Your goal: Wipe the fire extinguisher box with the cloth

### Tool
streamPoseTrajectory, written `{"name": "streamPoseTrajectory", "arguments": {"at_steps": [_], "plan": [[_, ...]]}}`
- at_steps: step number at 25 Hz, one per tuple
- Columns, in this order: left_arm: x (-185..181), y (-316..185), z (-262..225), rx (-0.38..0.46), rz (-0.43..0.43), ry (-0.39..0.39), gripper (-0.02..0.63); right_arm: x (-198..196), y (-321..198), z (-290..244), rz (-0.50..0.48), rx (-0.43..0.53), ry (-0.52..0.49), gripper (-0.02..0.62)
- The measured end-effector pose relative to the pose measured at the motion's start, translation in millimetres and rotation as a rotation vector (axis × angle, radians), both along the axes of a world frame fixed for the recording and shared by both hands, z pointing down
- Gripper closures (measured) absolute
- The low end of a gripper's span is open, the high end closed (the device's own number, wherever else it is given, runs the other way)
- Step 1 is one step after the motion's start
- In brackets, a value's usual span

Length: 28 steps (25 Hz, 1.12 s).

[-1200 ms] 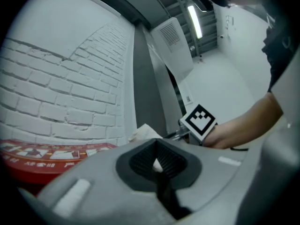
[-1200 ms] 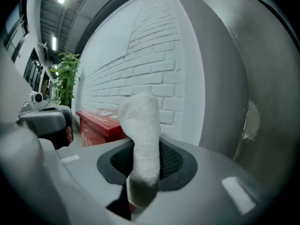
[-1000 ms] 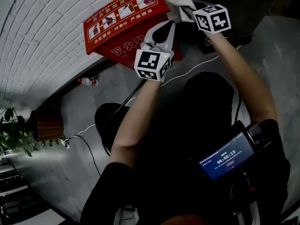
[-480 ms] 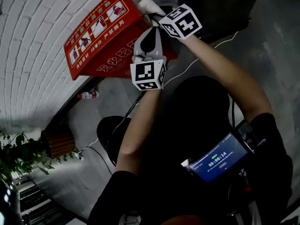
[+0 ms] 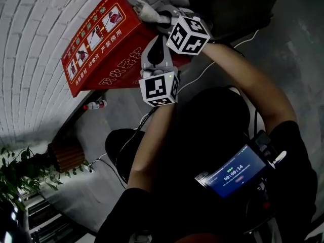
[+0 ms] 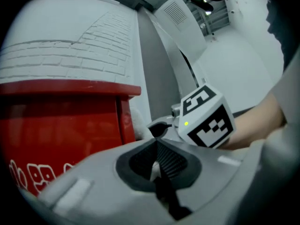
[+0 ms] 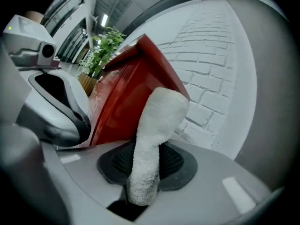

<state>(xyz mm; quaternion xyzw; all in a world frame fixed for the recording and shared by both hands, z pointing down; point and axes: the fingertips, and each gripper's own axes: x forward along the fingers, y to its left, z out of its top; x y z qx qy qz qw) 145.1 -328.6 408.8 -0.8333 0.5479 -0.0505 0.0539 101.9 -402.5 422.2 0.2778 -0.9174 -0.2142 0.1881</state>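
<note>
The red fire extinguisher box (image 5: 101,44) stands against the white brick wall, with pictures and Chinese print on its top and front. My right gripper (image 5: 161,17) is shut on a white cloth (image 5: 143,9), which presses on the box's upper right corner; the cloth (image 7: 157,125) bends against the red box (image 7: 126,93) in the right gripper view. My left gripper (image 5: 156,49) hangs in front of the box's front face, its jaws shut with nothing between them. In the left gripper view the box (image 6: 61,125) fills the left, and the right gripper's marker cube (image 6: 206,118) sits just past it.
A plastic bottle (image 5: 95,105) lies on the grey floor by the wall. A white cable (image 5: 212,59) runs across the floor. A potted plant (image 5: 20,173) stands at the lower left. A phone-like screen (image 5: 235,168) is fixed at my chest. Dark equipment (image 5: 228,9) stands right of the box.
The box has shifted left and down in the head view as my head turned. The right gripper with the cloth has slid along the box's top corner; the left gripper stays beside it.
</note>
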Motion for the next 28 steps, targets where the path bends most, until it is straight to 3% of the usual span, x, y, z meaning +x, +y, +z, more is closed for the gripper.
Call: {"name": "streamPoseTrajectory", "arguments": {"at_steps": [5, 12, 24, 28], "plan": [[-9.1, -1.0, 13.4, 0.007, -0.024, -0.017, 0.603, -5.0, 0.9, 9.6, -0.070, 0.101, 0.079, 0.503], [-17.6, -2.5, 28.5, -0.006, -0.042, -0.025, 0.603, -6.1, 4.4, 34.5, -0.114, 0.142, 0.198, 0.503], [-22.3, -3.6, 64.0, -0.077, -0.067, -0.080, 0.603, 0.1, 13.1, 83.6, -0.120, 0.323, 0.556, 0.505], [-21.7, -1.7, 76.9, -0.084, -0.072, -0.078, 0.603, 2.0, 14.0, 93.0, -0.103, 0.381, 0.633, 0.505]]}}
